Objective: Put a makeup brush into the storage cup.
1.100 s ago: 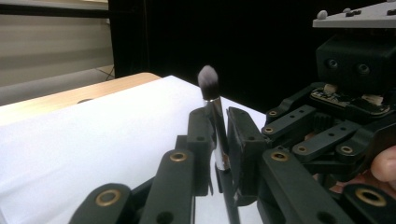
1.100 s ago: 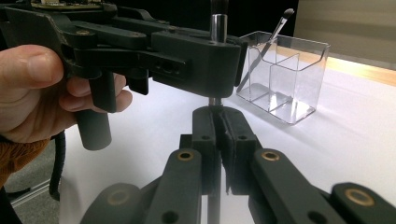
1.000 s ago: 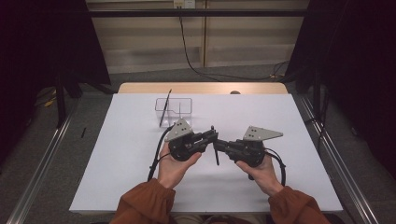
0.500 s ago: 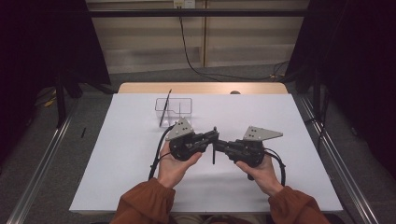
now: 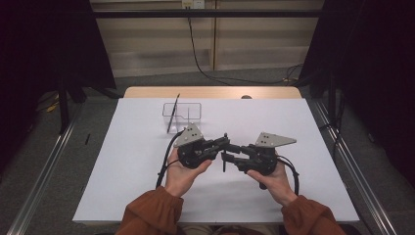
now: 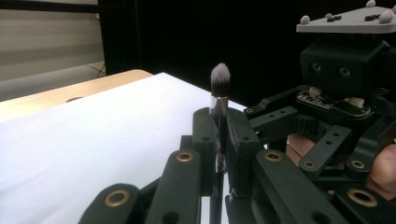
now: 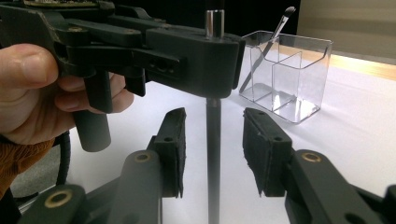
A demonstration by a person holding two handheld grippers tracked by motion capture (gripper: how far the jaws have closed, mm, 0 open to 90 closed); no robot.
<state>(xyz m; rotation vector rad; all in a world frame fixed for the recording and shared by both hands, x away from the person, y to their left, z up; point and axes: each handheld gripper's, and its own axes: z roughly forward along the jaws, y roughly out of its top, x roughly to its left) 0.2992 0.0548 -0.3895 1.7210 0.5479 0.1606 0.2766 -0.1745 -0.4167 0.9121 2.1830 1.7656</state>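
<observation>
**Brush upright between my two grippers**

The white table (image 5: 122,166) carries everything; I hold both grippers over its middle, nearer the near edge than the far one. Toward the far edge, left of centre, stands the clear organizer (image 5: 183,113), divided into compartments, with a thin brush (image 7: 271,39) leaning in one of them.

My left gripper (image 5: 222,143) is clenched on the makeup brush (image 6: 219,100), pinching it at the metal ferrule. The brush stands upright, bristles up, its dark handle (image 7: 213,154) hanging below the jaws toward the table.

My right gripper (image 7: 212,151) faces the left one, tips almost meeting. Its jaws have just been opening: they stand released on either side of the handle, which runs between the pads without touching either.
</observation>
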